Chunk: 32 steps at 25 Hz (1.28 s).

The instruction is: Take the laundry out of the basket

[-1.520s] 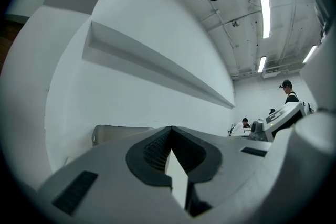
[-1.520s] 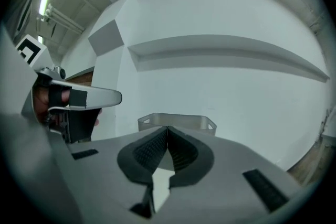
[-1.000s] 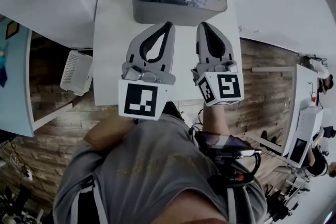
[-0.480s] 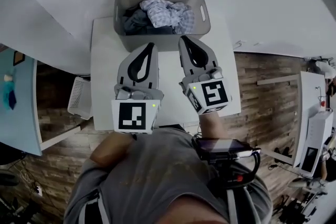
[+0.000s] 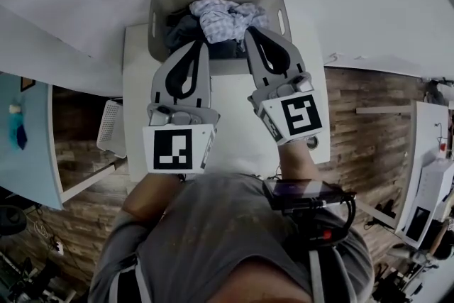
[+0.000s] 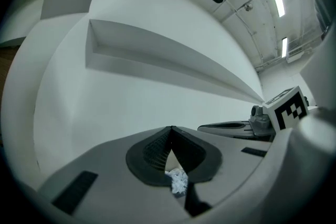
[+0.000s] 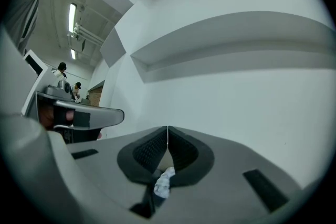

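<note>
A grey plastic basket (image 5: 152,18) stands at the far end of a white table (image 5: 234,117). It holds a crumpled light checked cloth (image 5: 223,16) and a dark cloth (image 5: 181,28). My left gripper (image 5: 203,45) is shut, and its tips reach over the basket's near rim beside the dark cloth. My right gripper (image 5: 250,32) is shut too, its tips over the rim beside the checked cloth. Neither holds anything. In the left gripper view the left gripper (image 6: 171,128) has its tips together, with a scrap of the checked cloth (image 6: 177,181) showing below them. The right gripper (image 7: 167,128) looks the same.
A white slatted crate (image 5: 113,128) sits on the wooden floor left of the table. A pale blue desk (image 5: 21,131) is at the far left and a white bench with equipment (image 5: 425,174) at the right. A white wall rises behind the basket.
Both grippers have moved forward along the table towards the basket. Their tips were short of its near wall and now reach over the rim. Both stayed shut.
</note>
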Each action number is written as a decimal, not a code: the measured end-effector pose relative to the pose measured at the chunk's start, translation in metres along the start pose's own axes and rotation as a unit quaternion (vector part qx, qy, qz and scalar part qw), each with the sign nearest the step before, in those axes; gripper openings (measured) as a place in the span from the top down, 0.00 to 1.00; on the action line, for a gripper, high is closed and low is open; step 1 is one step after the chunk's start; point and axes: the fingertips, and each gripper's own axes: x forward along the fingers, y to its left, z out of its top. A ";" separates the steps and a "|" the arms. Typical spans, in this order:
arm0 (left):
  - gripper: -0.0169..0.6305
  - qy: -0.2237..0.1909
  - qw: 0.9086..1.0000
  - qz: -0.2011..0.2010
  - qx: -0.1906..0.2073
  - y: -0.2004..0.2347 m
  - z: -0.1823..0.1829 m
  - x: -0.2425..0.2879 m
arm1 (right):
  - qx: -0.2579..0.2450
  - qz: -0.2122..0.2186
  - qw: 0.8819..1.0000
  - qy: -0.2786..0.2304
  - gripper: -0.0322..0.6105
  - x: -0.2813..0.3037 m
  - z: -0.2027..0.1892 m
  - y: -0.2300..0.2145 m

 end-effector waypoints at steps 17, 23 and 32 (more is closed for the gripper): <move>0.96 0.007 0.999 0.002 -0.045 0.068 -0.010 0.112 | 0.012 0.093 0.994 0.053 0.93 0.125 -0.046 -0.027; 0.96 0.024 0.996 0.011 -0.080 0.097 -0.041 0.125 | -0.031 0.167 0.978 0.124 0.77 0.152 -0.082 -0.003; 0.96 0.031 0.991 -0.004 -0.131 0.112 -0.047 0.123 | -0.064 0.230 0.935 0.263 0.46 0.158 -0.156 0.024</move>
